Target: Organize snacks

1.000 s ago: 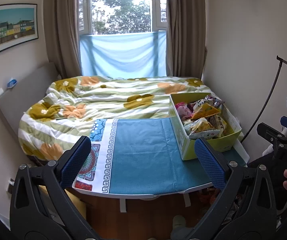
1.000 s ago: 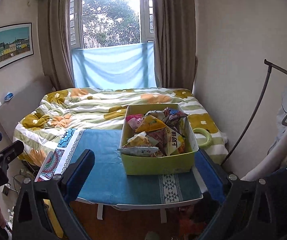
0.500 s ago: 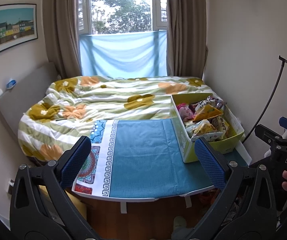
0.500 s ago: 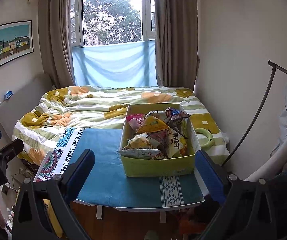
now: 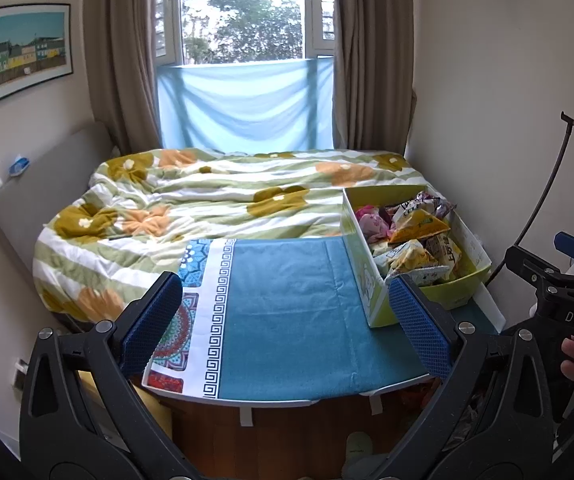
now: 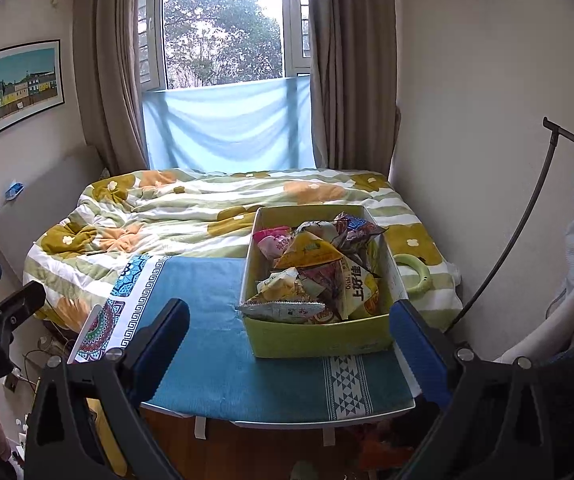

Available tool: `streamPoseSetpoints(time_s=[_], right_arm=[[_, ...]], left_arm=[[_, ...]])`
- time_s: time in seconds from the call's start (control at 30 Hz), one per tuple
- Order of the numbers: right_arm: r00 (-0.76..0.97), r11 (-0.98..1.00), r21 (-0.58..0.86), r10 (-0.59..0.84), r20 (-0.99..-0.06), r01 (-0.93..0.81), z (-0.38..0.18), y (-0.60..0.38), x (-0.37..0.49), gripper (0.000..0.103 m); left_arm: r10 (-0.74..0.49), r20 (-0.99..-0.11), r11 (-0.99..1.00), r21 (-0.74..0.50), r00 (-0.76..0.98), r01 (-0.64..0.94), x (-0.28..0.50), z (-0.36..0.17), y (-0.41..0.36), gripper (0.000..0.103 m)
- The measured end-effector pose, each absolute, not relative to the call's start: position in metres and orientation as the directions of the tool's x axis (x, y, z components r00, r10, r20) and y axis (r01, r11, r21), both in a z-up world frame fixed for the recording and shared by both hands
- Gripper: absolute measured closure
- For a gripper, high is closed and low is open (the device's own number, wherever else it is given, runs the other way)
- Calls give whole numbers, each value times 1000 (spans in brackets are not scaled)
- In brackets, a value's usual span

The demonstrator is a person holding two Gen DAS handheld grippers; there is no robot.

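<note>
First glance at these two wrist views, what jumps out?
The green box heaped with snack packets stands on the right part of the blue cloth-covered table at the foot of the bed. Behind it lies a rumpled flower-print duvet under a bright window. Both the left gripper and right gripper hover open and empty, short of the table.

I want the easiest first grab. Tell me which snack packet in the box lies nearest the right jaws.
The flat silvery packet lying across the near left corner of the green box. It overhangs the front wall; the orange, pink and purple packets sit farther back.
</note>
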State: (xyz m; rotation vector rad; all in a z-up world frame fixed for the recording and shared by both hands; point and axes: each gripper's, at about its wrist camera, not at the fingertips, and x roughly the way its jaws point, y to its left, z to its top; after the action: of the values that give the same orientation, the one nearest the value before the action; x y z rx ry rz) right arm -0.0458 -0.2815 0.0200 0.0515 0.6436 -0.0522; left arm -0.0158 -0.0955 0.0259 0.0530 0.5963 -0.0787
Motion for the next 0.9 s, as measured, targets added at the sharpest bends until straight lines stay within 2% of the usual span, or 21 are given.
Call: streamPoseSetpoints(time_s=[0.9], right_arm=[[798,998,32,-20,-602,50,19,-279,-35,3]], left_arm=[[-28,-543,997,42,839,60,-21,30,-93,0]])
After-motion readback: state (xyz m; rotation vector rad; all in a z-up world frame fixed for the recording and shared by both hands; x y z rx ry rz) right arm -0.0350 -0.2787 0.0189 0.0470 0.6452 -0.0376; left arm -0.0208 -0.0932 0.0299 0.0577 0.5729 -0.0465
